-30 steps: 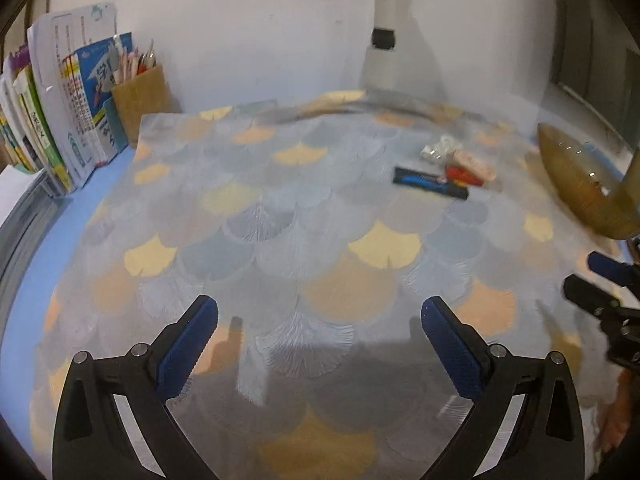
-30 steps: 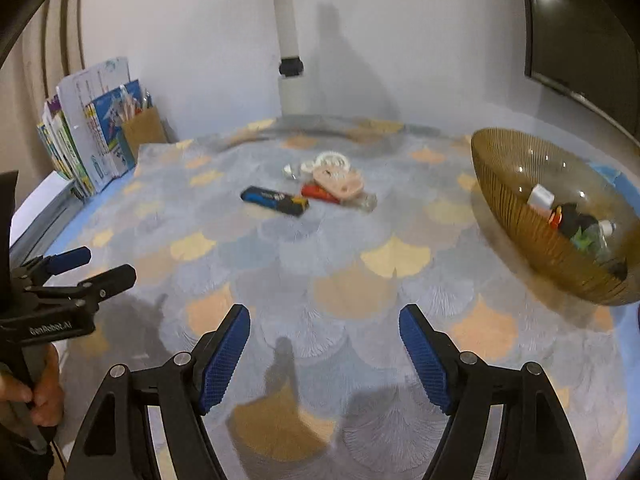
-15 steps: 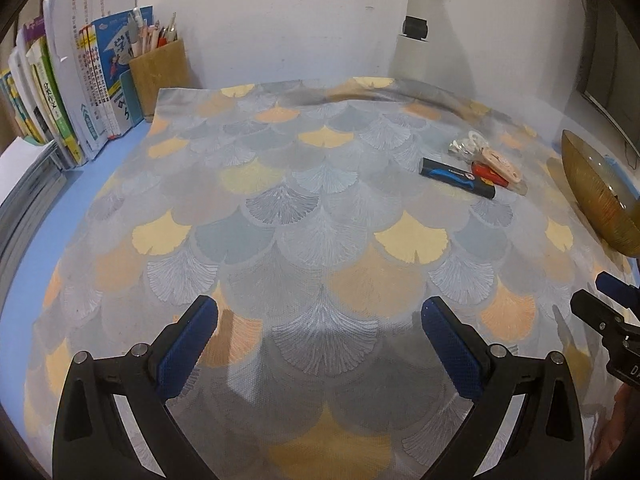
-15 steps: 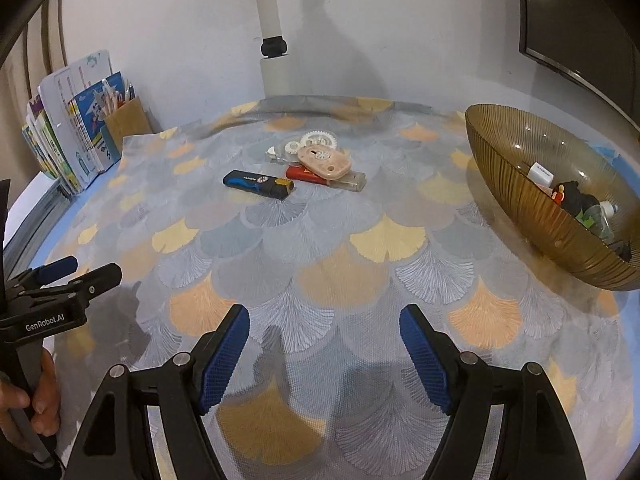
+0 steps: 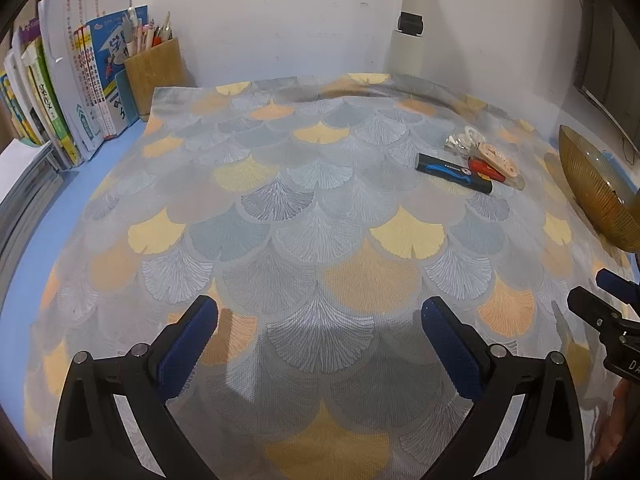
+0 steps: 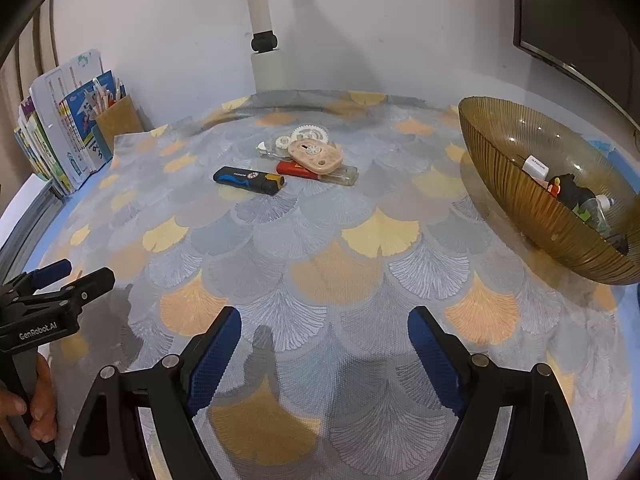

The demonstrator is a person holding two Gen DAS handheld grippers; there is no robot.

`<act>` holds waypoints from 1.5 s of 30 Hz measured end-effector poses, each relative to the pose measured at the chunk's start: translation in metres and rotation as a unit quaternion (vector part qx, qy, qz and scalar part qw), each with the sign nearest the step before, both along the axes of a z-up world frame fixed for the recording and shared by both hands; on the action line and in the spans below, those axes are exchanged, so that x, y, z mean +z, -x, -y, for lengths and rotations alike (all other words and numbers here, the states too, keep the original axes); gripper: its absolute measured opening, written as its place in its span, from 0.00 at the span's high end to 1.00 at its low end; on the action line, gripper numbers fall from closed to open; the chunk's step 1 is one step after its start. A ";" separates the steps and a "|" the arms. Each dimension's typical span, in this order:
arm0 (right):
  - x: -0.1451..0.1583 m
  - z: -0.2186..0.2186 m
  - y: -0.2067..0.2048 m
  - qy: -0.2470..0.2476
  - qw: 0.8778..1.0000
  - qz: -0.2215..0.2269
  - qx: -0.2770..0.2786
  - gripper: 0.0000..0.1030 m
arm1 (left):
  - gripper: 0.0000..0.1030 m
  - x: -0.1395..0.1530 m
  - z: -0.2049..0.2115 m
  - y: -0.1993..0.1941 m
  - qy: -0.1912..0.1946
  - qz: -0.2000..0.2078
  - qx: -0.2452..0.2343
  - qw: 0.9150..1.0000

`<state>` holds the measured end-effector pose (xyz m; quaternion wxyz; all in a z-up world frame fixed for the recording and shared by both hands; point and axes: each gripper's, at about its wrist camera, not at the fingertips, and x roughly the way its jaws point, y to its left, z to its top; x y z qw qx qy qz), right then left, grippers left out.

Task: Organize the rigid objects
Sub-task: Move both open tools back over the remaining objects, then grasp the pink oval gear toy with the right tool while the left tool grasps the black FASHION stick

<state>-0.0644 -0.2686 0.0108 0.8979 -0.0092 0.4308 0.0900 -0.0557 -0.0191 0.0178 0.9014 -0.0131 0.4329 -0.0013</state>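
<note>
A patterned cloth [image 6: 320, 240] with fan-shaped leaves covers the table, and everything that matters sits toward its far side. At the right edge stands an amber ribbed bowl [image 6: 516, 196], already holding several small items, a white block and some dark pieces among them.

Left of the bowl and well apart from it lies a small cluster of loose things. The largest is a black-and-blue lighter [image 6: 249, 180], flat on the cloth, its long axis running roughly left to right across the right wrist view, yellow end toward the bowl. Just beside it to the right is a red lighter [image 6: 294, 169], partly under a peach correction-tape case [image 6: 317, 154], with a clear tape dispenser [image 6: 280, 143] behind; how these last three overlap is hard to read at this size.

The right gripper [image 6: 324, 354] hangs over bare cloth with its jaws spread and nothing between them; they have just been opening wider. The cluster lies ahead of it and slightly left, the bowl ahead to its right. The left gripper [image 5: 319, 342] is likewise spread and empty, and from it the black-and-blue lighter [image 5: 454, 173] lies ahead and far to the right.

The right hand looks the nearer one for both pick and drop. Its jaws stand roughly along the lighter's length, so a wrist turn would probably be needed to close across the narrow width.
</note>
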 end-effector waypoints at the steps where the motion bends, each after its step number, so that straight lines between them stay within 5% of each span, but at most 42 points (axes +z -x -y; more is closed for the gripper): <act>1: 0.000 0.000 -0.001 0.001 1.000 -0.004 0.002 0.18 | 0.01 0.000 0.000 0.000 0.000 -0.001 -0.003 1.000; 3: -0.001 0.001 -0.001 0.002 1.000 -0.019 0.000 0.18 | 0.01 0.003 0.002 0.000 0.010 -0.001 -0.021 1.000; 7: 0.009 0.014 0.000 -0.066 0.989 -0.127 0.026 0.18 | 0.01 0.021 0.017 -0.015 0.026 -0.013 -0.072 0.997; 10: 0.039 0.022 -0.013 -0.061 0.993 -0.101 0.029 0.18 | 0.01 0.034 0.040 -0.040 0.043 -0.015 -0.110 0.993; 14: 0.058 0.024 -0.057 -0.039 0.998 -0.053 0.005 0.24 | 0.01 0.030 0.080 -0.082 0.022 -0.020 -0.131 0.991; 16: 0.057 0.023 -0.081 -0.060 0.997 -0.051 0.007 0.35 | 0.01 0.022 0.095 -0.097 0.020 -0.029 -0.134 0.990; 26: 0.006 -0.007 -0.177 -0.056 0.992 -0.097 0.056 0.36 | 0.01 -0.006 0.125 -0.145 0.007 -0.055 -0.119 0.991; 30: -0.010 -0.019 -0.186 -0.028 0.992 -0.101 0.072 0.38 | 0.01 -0.009 0.118 -0.144 -0.002 -0.050 -0.114 0.992; 33: -0.010 -0.023 -0.181 -0.028 0.992 -0.085 0.090 0.60 | 0.02 -0.009 0.100 -0.141 0.004 -0.055 -0.105 0.993; 39: -0.008 -0.027 -0.157 -0.077 0.984 -0.110 0.119 0.60 | 0.03 -0.009 0.026 -0.125 0.009 -0.063 -0.044 0.997; 45: -0.009 -0.026 -0.127 -0.151 0.973 -0.123 0.121 0.60 | 0.03 0.002 -0.017 -0.120 0.100 -0.077 -0.041 0.991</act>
